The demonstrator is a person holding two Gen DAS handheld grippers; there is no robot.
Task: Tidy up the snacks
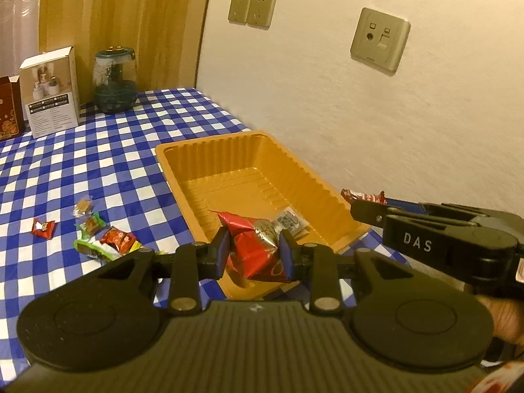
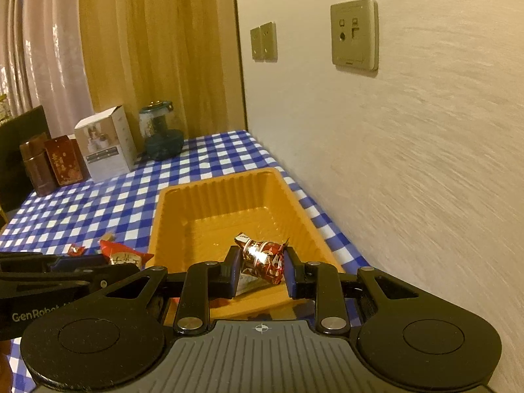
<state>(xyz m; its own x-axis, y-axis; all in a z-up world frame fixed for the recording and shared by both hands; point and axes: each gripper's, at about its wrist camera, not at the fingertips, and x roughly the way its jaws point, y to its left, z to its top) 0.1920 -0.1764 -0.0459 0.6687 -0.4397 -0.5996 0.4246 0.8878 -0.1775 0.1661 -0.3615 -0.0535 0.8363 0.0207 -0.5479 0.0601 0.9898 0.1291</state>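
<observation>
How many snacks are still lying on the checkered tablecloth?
5: an orange candy, a red candy, a green-edged one, a red packet and a green-white one. The gripper may hide more.

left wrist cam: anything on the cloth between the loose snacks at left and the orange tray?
No. Between the loose wrapped snacks and the ribbed orange plastic tray, the left wrist view shows only bare blue-and-white checked tablecloth.
</observation>
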